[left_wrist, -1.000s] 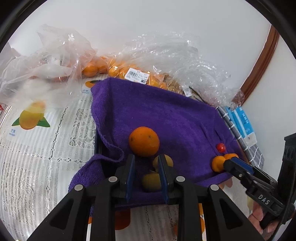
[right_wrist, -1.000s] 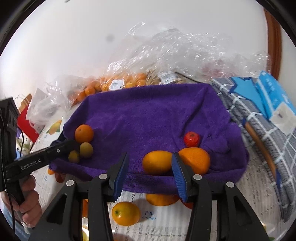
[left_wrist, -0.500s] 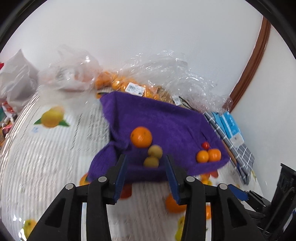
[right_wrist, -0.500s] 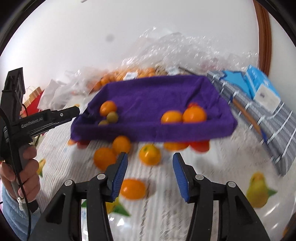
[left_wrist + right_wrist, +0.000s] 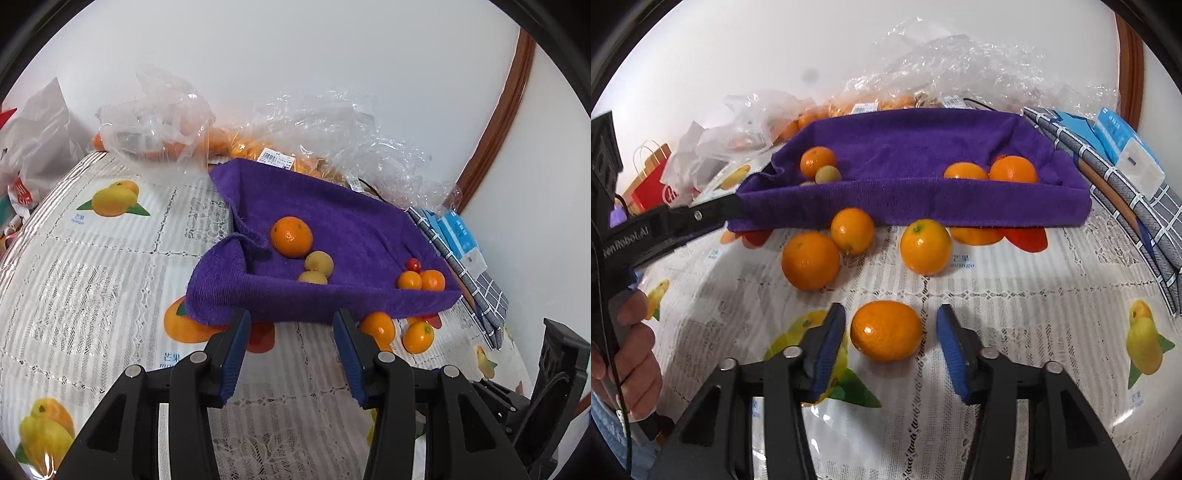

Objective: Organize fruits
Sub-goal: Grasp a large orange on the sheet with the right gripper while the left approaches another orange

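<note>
Both sets of fingers are spread wide with nothing in them. A second ago both grippers were up at the purple tray, the left gripper [image 5: 291, 341] straddling the small yellow-green fruits and the right gripper [image 5: 892, 341] around an orange at the right end. Since then both have pulled back to the near side, so those drops look finished and a new pick is starting.

Left to right:
- Red bag [image 5: 650, 184] and plastic bags [image 5: 155, 122] sit far left, behind the tray.
- Left gripper hovers just short of the tray's near wall, over bare tabletop [image 5: 92, 280].
- Tray [image 5: 332, 214] holds a big orange [image 5: 291, 236] and two yellow-green fruits [image 5: 318, 262] at its left end, two oranges [image 5: 421, 280] plus a small red fruit [image 5: 413, 264] at its right.
- Three loose oranges [image 5: 851, 230] lie on the tabletop just in front of the tray.
- A fourth, the near orange [image 5: 885, 329], sits right between the right gripper's fingers, not yet touched.
- Checked cloth [image 5: 1126, 177] and blue packs [image 5: 1115, 129] lie far right.

My read: the near orange is next; close on it and carry it to the orange group at the tray's right end. Four are still outside, so roughly halfway.
</note>
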